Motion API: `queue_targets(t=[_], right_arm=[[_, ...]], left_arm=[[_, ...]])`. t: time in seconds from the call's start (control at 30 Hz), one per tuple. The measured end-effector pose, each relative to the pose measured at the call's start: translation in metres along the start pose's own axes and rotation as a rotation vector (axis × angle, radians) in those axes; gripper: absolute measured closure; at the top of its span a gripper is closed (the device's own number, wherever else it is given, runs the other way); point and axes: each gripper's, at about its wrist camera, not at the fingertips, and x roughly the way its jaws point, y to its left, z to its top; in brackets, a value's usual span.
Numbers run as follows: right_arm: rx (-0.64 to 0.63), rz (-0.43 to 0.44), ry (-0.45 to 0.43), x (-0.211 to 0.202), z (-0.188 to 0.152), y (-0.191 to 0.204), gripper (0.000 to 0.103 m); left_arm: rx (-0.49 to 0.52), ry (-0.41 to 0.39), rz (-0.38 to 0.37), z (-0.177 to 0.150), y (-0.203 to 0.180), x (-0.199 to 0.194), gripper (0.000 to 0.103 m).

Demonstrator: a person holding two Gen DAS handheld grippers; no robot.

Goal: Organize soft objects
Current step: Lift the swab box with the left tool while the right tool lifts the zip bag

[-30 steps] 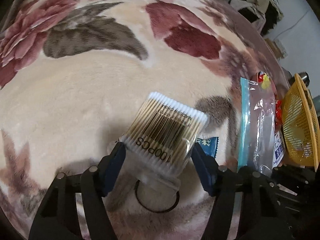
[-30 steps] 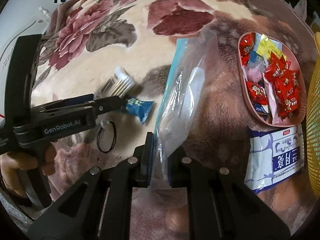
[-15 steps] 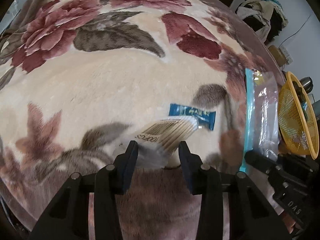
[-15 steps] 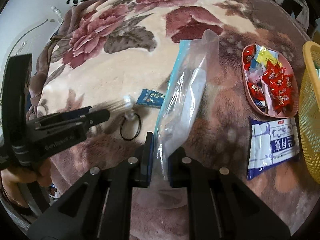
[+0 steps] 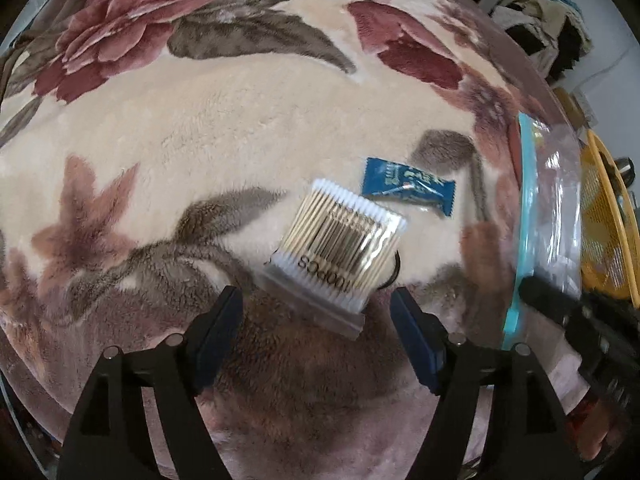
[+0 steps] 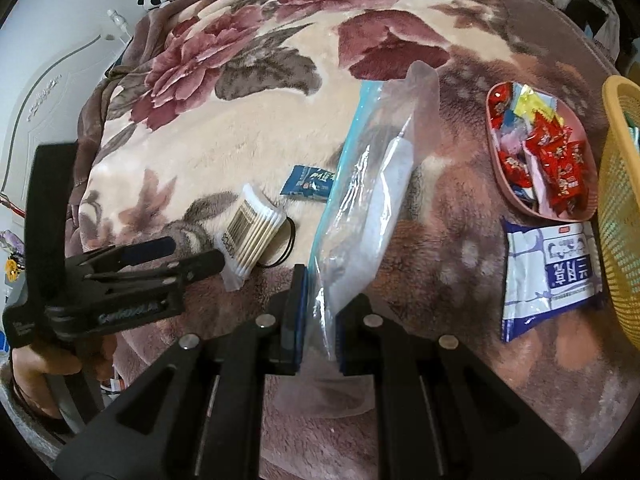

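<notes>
Flowered blanket [image 5: 224,148] now carries the cotton swab pack [image 5: 338,254], just dropped as the left gripper [image 5: 316,334] spreads wide; right gripper [image 6: 318,320] pinches the empty zip bag [image 6: 372,184].

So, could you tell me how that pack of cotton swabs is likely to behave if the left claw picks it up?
The pack of cotton swabs probably feels light. The tightly bundled sticks should keep its middle fairly stiff, while the empty plastic flap near the claw looks floppy. Its glossy wrapper may slip between the pads, so a grip across the bundle seems safer.
</notes>
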Motion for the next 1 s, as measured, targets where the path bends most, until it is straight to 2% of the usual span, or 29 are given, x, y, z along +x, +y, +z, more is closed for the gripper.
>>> queue_targets(t=[0.17, 0.27, 0.43, 0.57, 0.7, 0.83, 1.0], right_arm=[[0.004, 0.008, 0.011, 0.008, 0.003, -0.003, 0.091], [0.010, 0.010, 0.017, 0.012, 0.005, -0.008, 0.091], [0.023, 0.007, 0.033, 0.020, 0.008, -0.014, 0.091], [0.024, 0.003, 0.049, 0.027, 0.009, -0.015, 0.091], [0.015, -0.004, 0.063, 0.032, 0.011, -0.012, 0.091], [0.003, -0.005, 0.062, 0.032, 0.011, -0.006, 0.091], [-0.017, -0.002, 0.043, 0.022, 0.007, 0.004, 0.091]], left_arm=[[-0.095, -0.006, -0.017, 0.017, 0.002, 0.012, 0.014], [-0.044, 0.002, -0.023, 0.025, -0.003, 0.021, 0.014], [0.097, 0.065, -0.049, 0.032, -0.015, 0.044, 0.010], [0.119, 0.086, -0.052, 0.034, -0.012, 0.059, 0.010], [0.088, 0.077, -0.130, 0.031, -0.003, 0.059, 0.023], [0.110, 0.051, -0.112, 0.024, -0.001, 0.048, 0.029], [0.090, 0.006, -0.093, 0.018, 0.002, 0.025, 0.033]])
